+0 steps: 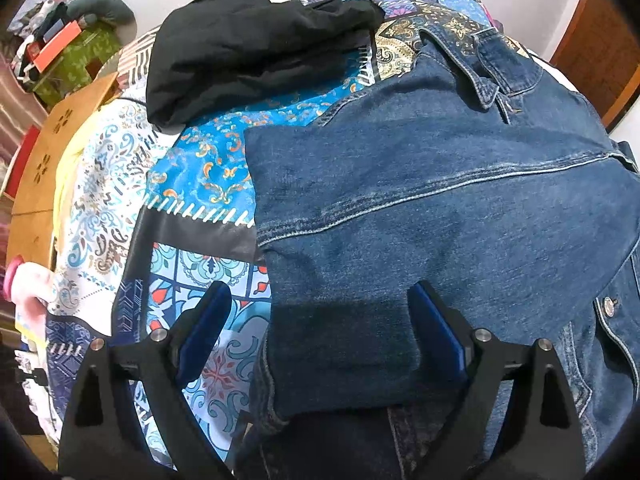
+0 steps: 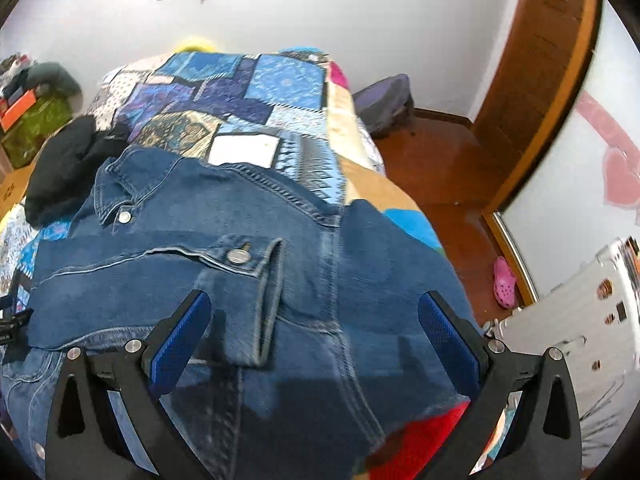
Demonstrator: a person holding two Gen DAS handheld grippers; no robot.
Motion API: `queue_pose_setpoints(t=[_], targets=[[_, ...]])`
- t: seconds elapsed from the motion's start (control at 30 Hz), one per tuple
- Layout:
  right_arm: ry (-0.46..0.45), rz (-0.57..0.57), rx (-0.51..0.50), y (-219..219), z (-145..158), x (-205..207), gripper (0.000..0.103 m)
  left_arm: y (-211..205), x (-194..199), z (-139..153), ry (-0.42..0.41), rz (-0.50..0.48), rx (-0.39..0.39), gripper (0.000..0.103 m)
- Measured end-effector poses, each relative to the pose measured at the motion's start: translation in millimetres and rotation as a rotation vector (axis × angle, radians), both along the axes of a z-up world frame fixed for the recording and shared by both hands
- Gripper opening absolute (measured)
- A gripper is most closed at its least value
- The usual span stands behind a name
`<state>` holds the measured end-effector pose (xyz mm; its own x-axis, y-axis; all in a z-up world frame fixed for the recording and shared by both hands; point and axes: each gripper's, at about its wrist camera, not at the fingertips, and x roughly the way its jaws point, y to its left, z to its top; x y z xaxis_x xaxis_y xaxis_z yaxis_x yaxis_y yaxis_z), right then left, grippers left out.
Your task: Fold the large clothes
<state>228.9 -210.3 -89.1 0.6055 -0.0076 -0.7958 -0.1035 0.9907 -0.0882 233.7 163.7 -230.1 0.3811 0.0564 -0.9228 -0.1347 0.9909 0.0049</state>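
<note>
A denim jacket (image 1: 440, 200) lies spread on a bed covered by a patchwork quilt (image 1: 200, 176), filling the centre and right of the left wrist view. One sleeve is folded across the body, its cuff end low in the frame between the fingers of the left gripper (image 1: 320, 332). That gripper stands wide, its blue pads (image 1: 204, 320) apart from the cloth, one over the quilt and one over the denim; it holds nothing. A black garment (image 1: 248, 52) sits bunched on the quilt at the upper left, just beyond the jacket's collar. In the right wrist view the jacket (image 2: 240, 280) fills the lower centre, collar at the upper left, a buttoned pocket flap in the middle. The right gripper (image 2: 316, 328) is also spread wide above the denim, empty. A pink shoe (image 2: 503, 282) lies on the wood floor at the right.
</note>
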Motion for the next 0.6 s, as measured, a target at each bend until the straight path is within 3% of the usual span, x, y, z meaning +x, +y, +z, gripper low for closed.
queue_pose_setpoints(t=[0.2, 0.37, 0.6], targets=[[-0.046, -0.042, 0.106, -28, 19, -12, 0.103, -17, 5, 31, -0.066, -0.043, 0.032, 0.091], [-0.104, -0.101, 0.195, -55, 33, -23, 0.103, -38, 6, 77, -0.193, -0.083, 0.053, 0.091], [-0.081, -0.236, 0.286, -103, 19, -34, 0.103, -75, 15, 127, -0.351, -0.148, -0.009, 0.091]])
